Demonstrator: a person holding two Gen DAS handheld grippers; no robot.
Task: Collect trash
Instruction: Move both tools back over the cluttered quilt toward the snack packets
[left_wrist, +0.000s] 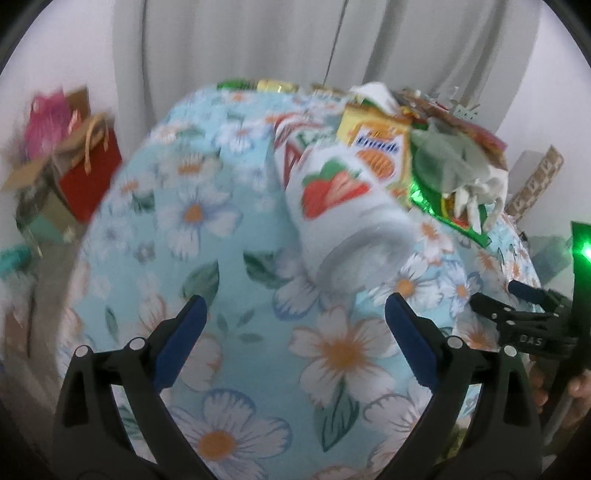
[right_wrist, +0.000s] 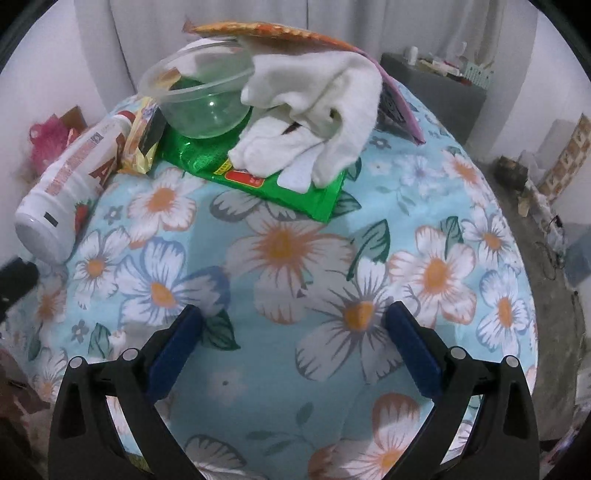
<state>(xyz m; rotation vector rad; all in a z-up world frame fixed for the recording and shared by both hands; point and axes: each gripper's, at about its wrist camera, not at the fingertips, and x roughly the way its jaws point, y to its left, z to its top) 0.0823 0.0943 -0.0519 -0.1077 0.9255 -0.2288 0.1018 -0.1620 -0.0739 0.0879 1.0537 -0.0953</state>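
Trash, bottle (left_wrist: 343, 218) and green wrapper (right_wrist: 258, 173), lies uncollected ahead of my left tongs (left_wrist: 295, 328) and right tongs (right_wrist: 293, 332), both wide and empty.

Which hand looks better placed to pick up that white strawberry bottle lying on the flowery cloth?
Probably the left. The left gripper is open with the bottle lying just ahead between its fingers' line. From the right gripper, also open, the bottle sits far off to the side.
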